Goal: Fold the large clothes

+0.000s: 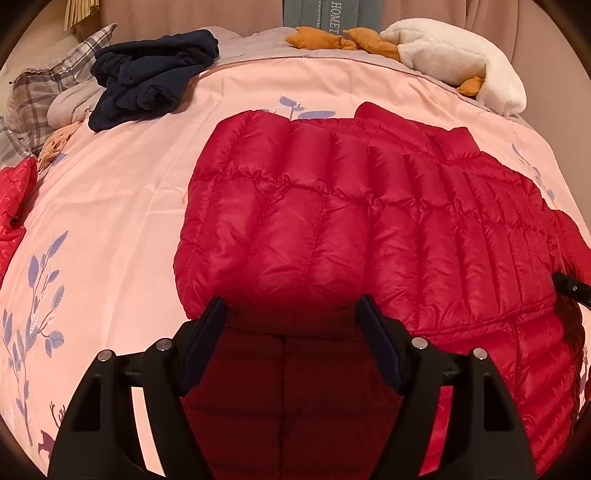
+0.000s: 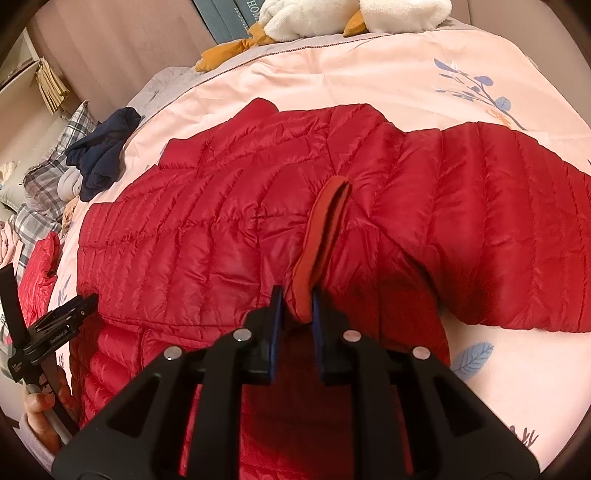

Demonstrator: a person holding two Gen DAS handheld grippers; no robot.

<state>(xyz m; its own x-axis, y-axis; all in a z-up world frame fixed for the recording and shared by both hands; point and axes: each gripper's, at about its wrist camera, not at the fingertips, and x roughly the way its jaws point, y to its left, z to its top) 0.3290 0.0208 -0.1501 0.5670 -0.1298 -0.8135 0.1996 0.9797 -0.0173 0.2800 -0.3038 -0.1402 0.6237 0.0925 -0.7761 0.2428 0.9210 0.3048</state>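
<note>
Bed's got a pink duvet (image 1: 122, 206) w/ blue leaf prints. Navy garment (image 1: 147, 77) bunched up near a plaid pillow (image 1: 48, 81) on the left. White plush toy (image 1: 454, 62) w/ orange feet by the headboard, grey-blue cushion (image 1: 332, 13) behind it.

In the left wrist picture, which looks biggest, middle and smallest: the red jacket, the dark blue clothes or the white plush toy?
1. Red jacket, by far the biggest, though it is nearest the camera.
2 and 3. Dark blue clothes and white plush toy look about the same; too close to rank.
</note>
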